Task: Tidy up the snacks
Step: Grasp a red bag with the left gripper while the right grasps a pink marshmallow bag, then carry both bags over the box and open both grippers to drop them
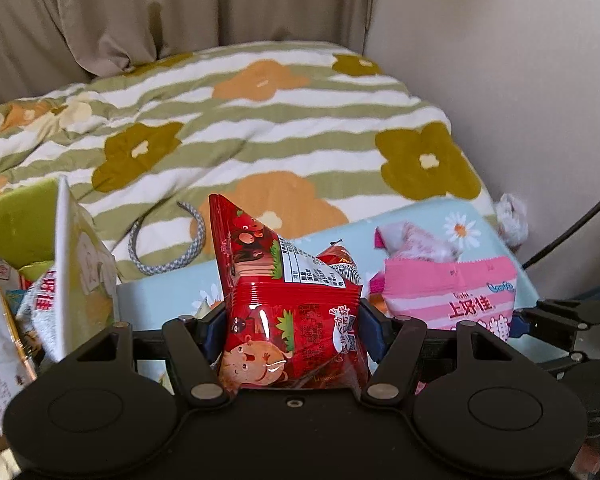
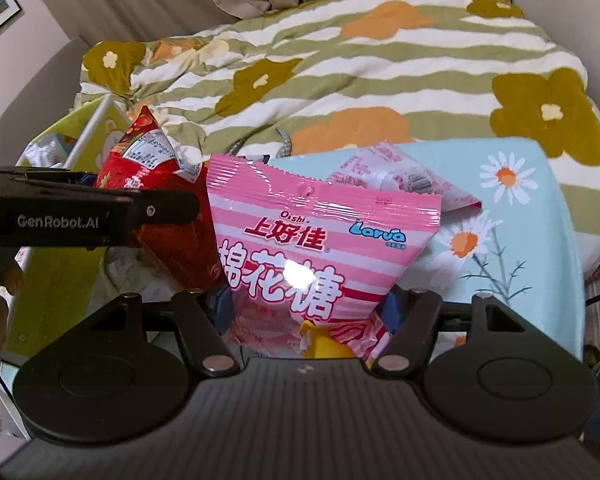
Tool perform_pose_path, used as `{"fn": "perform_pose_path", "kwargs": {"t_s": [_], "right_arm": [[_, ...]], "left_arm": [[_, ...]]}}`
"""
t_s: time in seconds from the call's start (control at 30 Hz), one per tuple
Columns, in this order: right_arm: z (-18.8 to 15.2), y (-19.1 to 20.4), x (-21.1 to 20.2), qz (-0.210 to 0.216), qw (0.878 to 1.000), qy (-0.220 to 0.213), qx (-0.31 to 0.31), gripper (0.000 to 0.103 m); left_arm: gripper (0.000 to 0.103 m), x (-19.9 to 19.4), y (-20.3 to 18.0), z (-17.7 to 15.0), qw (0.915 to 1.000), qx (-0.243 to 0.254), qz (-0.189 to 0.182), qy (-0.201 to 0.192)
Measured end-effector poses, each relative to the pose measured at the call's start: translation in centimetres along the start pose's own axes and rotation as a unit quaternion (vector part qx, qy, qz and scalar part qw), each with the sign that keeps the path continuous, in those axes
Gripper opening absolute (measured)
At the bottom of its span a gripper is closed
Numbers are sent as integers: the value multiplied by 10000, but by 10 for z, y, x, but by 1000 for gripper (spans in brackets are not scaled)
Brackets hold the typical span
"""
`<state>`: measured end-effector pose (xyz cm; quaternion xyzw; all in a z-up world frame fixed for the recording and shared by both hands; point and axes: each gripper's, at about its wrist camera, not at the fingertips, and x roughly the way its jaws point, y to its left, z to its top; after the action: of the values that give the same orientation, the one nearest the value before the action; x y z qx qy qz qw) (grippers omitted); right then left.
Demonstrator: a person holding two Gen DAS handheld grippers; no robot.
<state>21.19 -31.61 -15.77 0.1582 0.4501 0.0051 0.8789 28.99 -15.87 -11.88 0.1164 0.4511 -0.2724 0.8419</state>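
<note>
So the left gripper [image 1: 294, 320] is clamped on a red snack bag [image 1: 296, 320], and the right gripper [image 2: 306, 304] is squeezing a pink marshmallow bag [image 2: 320, 240]. Both bags are held up over the blue daisy cloth [image 2: 520, 216], just in front of the flowery quilt [image 1: 260, 128].

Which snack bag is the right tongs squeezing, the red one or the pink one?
The pink striped marshmallow bag. It sits between the right tongs. The red bag with the cartoon face is in the left tongs instead.
</note>
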Motion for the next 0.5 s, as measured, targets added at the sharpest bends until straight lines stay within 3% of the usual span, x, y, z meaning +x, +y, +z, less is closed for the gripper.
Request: {"fn": "perform_pose_path", "kwargs": {"t_s": [0.27, 0.5], "right_arm": [[4, 4, -48, 101, 9989, -263, -373, 83], [17, 17, -84, 390, 9949, -449, -811, 83]], "left_arm": [[68, -55, -17, -6, 9976, -356, 204, -552], [68, -111, -18, -18, 9889, -898, 696, -962]]}}
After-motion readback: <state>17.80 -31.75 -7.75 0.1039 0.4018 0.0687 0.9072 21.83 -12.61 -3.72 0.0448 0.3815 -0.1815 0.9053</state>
